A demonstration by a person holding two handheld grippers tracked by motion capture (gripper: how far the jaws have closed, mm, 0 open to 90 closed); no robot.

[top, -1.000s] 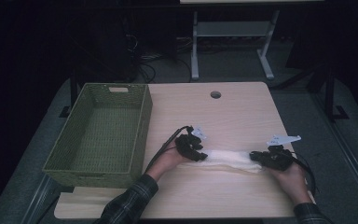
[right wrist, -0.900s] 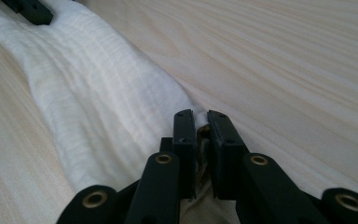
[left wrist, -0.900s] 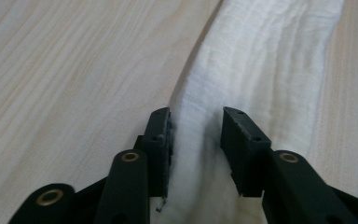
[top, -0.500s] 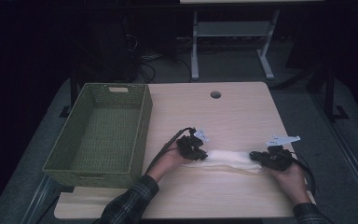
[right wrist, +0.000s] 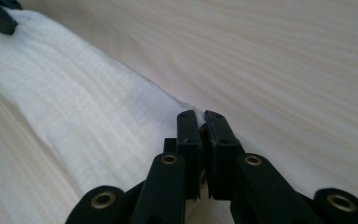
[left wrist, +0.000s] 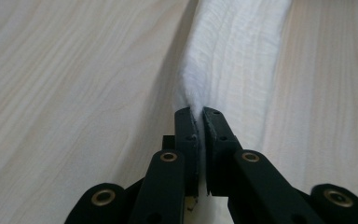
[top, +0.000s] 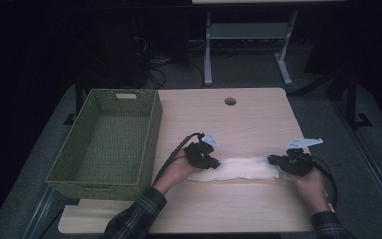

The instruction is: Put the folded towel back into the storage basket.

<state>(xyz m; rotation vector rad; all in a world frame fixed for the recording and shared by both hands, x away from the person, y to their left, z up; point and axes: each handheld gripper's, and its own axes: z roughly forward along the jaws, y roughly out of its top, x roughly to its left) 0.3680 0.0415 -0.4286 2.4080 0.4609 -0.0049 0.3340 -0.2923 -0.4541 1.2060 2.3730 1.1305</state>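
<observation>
Between the two hands, at about six o'clock on the table (top: 238,214) in the high view, the left gripper (top: 210,162) and the right gripper (top: 274,160) each hold one end of a folded white cloth (top: 239,169), which lies stretched flat in a long band from nine o'clock to three o'clock. Seen up close in the left gripper view, the left gripper (left wrist: 199,115) has its jaws pressed together on a raised pinch of the cloth (left wrist: 235,56), which runs away toward twelve o'clock over the pale wood. Likewise in the right gripper view, the right gripper (right wrist: 202,117) is clamped on the cloth's corner, and the cloth (right wrist: 81,112) stretches off toward ten o'clock, where a dark tip of the other gripper sits on its far end. These close views show the cloth's fine woven grid and its folds, which the high view blurs into a plain white strip. Only the high view takes in the surroundings: a green woven basket (top: 151,134) stands at nine o'clock from the left hand, well apart from the cloth, with nothing inside it, and a round cable hole (top: 230,101) lies at twelve o'clock near the table's far edge.
</observation>
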